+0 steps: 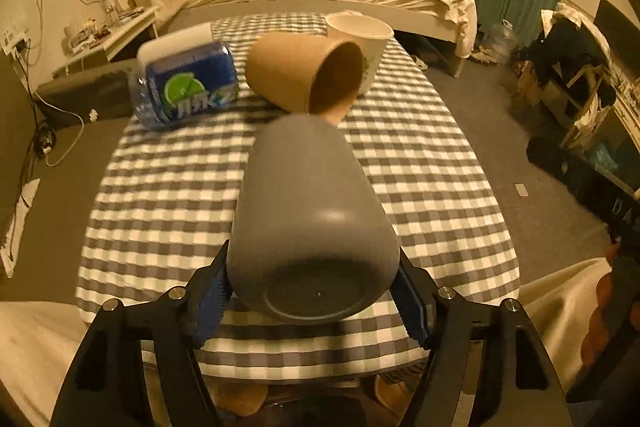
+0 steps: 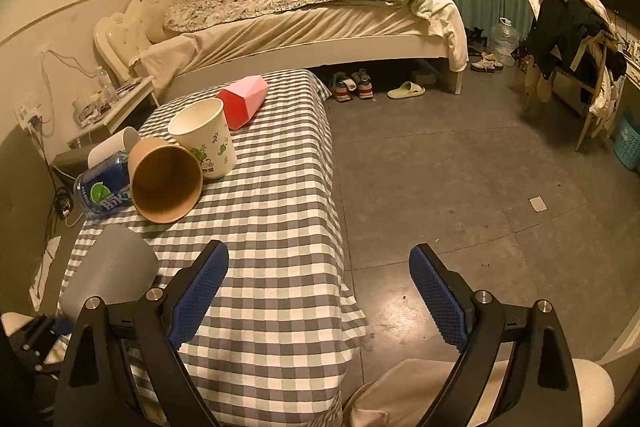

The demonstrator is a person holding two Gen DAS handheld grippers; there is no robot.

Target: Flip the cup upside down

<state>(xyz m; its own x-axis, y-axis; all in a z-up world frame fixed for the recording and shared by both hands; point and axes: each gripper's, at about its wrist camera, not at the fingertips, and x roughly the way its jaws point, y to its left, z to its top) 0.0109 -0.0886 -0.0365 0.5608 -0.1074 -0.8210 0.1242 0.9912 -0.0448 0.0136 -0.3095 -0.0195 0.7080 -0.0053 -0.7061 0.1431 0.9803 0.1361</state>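
From the left wrist view, the left hand-held gripper (image 1: 314, 291) pinched the grey cup (image 1: 310, 223) near its base, one blue pad (image 1: 210, 301) on each side. The cup lay tipped forward, base toward the camera and mouth pointing away over the checked desk (image 1: 420, 163), apparently lifted off the cloth, though the view did not settle that. Just beyond its far end lay a brown cup (image 1: 304, 73) on its side, mouth open toward the camera, with a white cup (image 1: 362, 43) upright behind it and a blue bottle (image 1: 184, 89) lying to the left. The flip looked about half done: the cup was near horizontal, not yet mouth down.

From the right wrist view, the right hand-held gripper (image 2: 318, 289) was spread wide and held nothing, hanging over the desk's right edge (image 2: 320, 227) with bare floor (image 2: 440, 167) beyond. The grey cup (image 2: 110, 267) showed at lower left, well short of the brown cup (image 2: 166, 179), the white cup (image 2: 204, 137) and a pink box (image 2: 242, 99) farther back.

The next move probably called for rolling the left wrist further until the mouth faced down, then lowering the cup onto open cloth nearer than the brown cup, keeping the rim level so it seated flat before the pads let go.
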